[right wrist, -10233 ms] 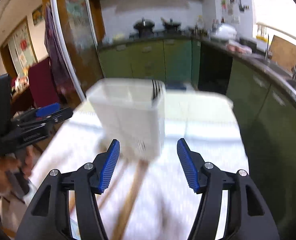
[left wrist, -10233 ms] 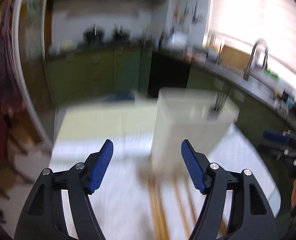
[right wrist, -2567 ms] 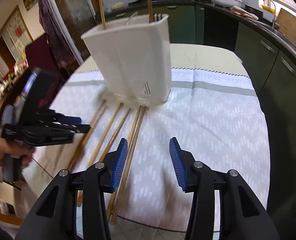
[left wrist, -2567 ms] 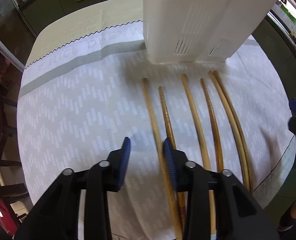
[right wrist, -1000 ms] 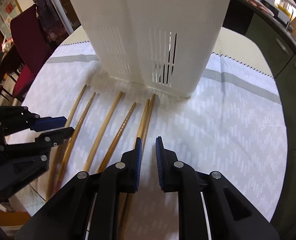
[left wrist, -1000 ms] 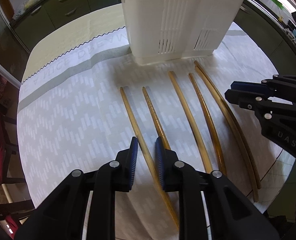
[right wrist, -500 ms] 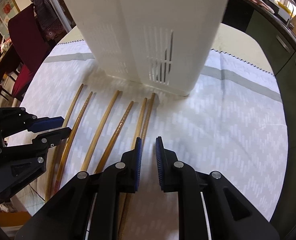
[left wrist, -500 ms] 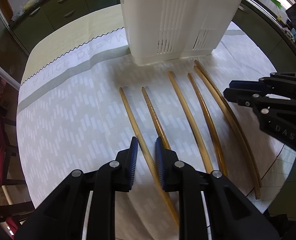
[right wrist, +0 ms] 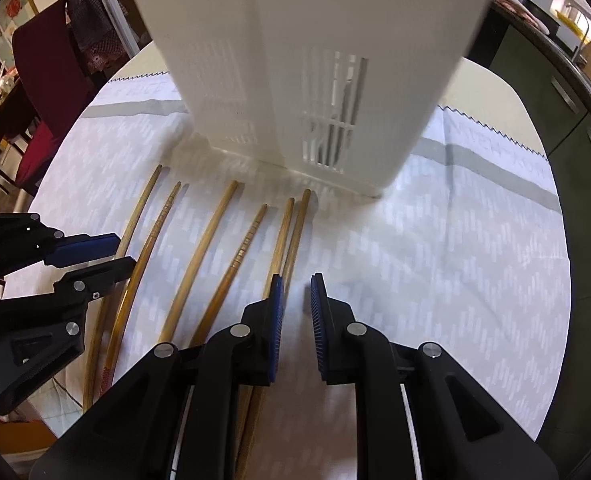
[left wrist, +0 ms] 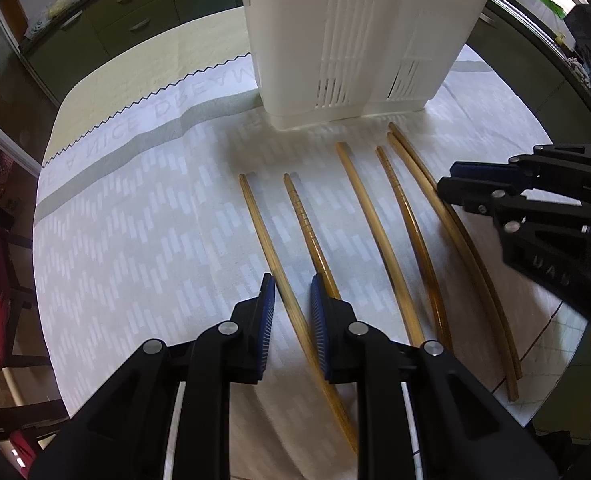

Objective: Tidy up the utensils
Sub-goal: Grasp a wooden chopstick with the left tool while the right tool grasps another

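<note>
Jaws first: a few seconds ago both stood wide, and since then you have drawn them in and brought each tool low over the chopsticks; in the last second nothing has shifted. I read that as lined up for a pick that has not happened yet, with all six sticks flat on the tabletop (left wrist: 135,220) and none lifted.

Your left hand-held gripper (left wrist: 291,300) has its pads nearly together, with a narrow gap left. The leftmost chopstick (left wrist: 261,224) runs up through that gap toward 12 o'clock. The pads do not appear to press on it, so I judge it straddled, not gripped.

The other sticks fan out from 1 to 3 o'clock of that tool. The white utensil holder (left wrist: 355,40) stands upright at 12, just beyond their tips.

Your right hand-held gripper (right wrist: 295,300) is likewise almost closed, with only cloth in its gap. The rightmost pair of chopsticks (right wrist: 291,232) lies touching side by side, passing just under its left pad at about 11 o'clock. You would need to shift slightly left to take it.
</note>
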Motion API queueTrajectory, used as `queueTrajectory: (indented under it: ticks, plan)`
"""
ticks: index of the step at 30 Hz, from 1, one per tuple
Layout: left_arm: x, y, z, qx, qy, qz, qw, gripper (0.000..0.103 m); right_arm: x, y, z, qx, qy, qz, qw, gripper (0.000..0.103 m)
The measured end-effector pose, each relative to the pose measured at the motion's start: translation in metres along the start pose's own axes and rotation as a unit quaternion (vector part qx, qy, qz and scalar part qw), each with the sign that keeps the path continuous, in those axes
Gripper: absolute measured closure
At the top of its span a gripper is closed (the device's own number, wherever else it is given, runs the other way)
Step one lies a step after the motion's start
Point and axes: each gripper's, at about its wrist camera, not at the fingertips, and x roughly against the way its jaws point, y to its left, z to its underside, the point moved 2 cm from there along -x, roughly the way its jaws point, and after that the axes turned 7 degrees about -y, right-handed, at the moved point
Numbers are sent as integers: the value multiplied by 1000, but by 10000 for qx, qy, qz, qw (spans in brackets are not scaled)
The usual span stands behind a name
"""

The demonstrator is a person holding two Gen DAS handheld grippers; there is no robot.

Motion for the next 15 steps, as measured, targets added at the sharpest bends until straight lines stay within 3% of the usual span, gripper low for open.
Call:
queueTrajectory:
  ticks: [15]
  plan:
    - [-2,19,-4,423,252,162,9987,85,-5,9,3,208,45,144,9997,92]
